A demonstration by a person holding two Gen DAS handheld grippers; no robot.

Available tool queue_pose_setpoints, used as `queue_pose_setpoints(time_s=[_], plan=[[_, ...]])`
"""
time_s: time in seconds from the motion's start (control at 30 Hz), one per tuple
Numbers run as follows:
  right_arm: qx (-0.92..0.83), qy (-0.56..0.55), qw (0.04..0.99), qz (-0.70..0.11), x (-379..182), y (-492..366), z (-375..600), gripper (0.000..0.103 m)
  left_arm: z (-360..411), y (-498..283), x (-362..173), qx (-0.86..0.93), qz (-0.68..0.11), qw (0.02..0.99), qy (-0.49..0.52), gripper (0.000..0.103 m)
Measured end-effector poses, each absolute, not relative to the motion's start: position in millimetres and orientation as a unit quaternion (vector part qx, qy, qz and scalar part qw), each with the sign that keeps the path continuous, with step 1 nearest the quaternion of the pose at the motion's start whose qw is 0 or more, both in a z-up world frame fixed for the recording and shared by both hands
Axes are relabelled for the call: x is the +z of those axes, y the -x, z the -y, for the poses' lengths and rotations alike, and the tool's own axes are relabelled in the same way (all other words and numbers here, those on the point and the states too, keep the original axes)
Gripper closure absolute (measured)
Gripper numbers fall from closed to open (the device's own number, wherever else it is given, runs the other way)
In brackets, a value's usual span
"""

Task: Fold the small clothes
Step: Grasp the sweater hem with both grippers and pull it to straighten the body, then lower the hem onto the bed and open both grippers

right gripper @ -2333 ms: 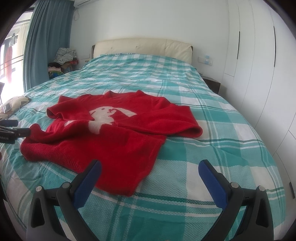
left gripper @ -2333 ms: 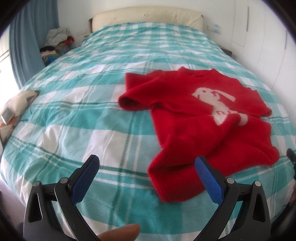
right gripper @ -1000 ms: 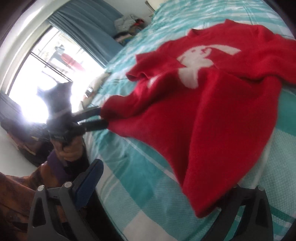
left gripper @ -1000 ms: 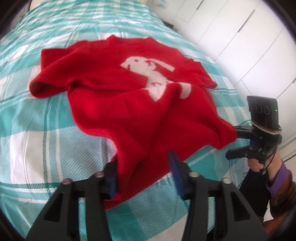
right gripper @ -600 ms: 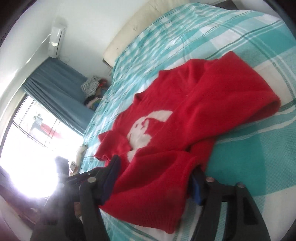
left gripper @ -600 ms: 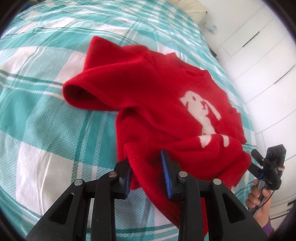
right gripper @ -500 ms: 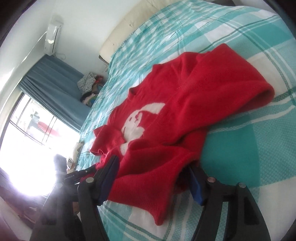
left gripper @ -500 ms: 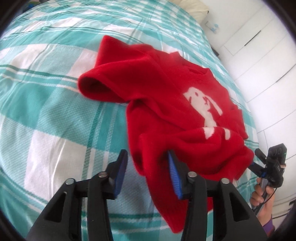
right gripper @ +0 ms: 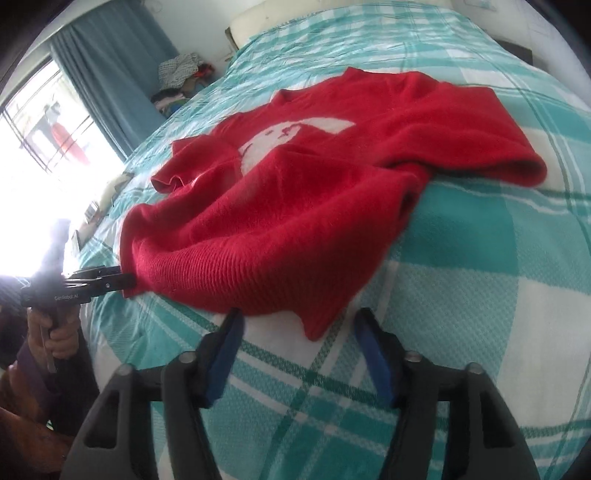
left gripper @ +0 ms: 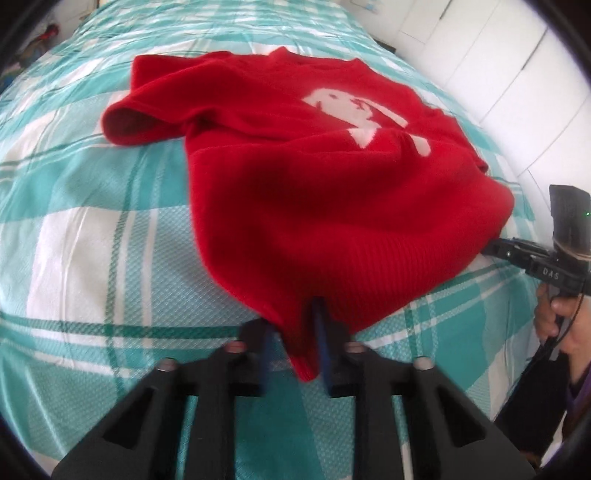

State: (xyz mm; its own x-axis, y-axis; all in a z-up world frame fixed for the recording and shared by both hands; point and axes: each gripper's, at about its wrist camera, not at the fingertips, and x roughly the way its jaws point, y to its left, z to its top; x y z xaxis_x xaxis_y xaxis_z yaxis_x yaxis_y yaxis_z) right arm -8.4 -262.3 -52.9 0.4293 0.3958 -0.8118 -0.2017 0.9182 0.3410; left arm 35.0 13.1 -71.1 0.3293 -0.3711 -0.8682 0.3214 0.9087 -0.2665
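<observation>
A small red knit sweater (left gripper: 314,177) with a white animal figure lies spread on the teal and white checked bedspread (left gripper: 92,229). My left gripper (left gripper: 293,354) is shut on the sweater's near left hem corner. It also shows at the left of the right wrist view (right gripper: 122,280), pinching that corner. In the right wrist view the sweater (right gripper: 295,184) has its other hem corner lying between the blue pads of my right gripper (right gripper: 301,343), which stand apart around it. My right gripper also shows at the right edge of the left wrist view (left gripper: 495,247).
A cream headboard (right gripper: 295,14) stands at the far end of the bed. A pile of clothes (right gripper: 177,74) sits beside the blue curtain (right gripper: 110,74) and a bright window. White wardrobe doors (left gripper: 498,55) line the right side.
My left gripper has closed fully on the hem corner. My right gripper has dropped the hem flat on the bed and its pads now stand wider around the corner.
</observation>
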Motion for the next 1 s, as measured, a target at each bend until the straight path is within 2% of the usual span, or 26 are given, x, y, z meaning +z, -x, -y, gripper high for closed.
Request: queue_pose_setpoints(time_s=[0.03,0.2,0.33,0.5,0.63,0.87,1.0], plan=[[0.178,-0.106,0.837,-0.506,-52,9,264,0.097,-15,-35,-70,-0.211,-0.541,0.813,0.028,0.1],[0.223,-0.172,0.828,-0.484,-4,60,278,0.098,-61,0,-29,-0.257,-0.543,0.791,0.111,0.101],[0.268,-0.211,0.803,-0.488,28,104,278,0.098,-86,29,-12,-0.255,-0.555,0.784,0.11,0.101],[0.21,-0.195,0.771,-0.569,-9,117,274,0.098,-69,42,-51,-0.214,-0.611,0.76,0.057,0.101],[0.167,-0.168,0.748,-0.62,-46,127,272,0.098,-59,50,-52,-0.198,-0.603,0.773,0.027,0.101],[0.143,-0.147,0.753,-0.625,-40,130,263,0.099,-58,58,-41,-0.182,-0.591,0.786,-0.008,0.101],[0.129,-0.149,0.751,-0.63,-45,133,267,0.099,-58,55,-56,-0.168,-0.602,0.781,-0.012,0.101]])
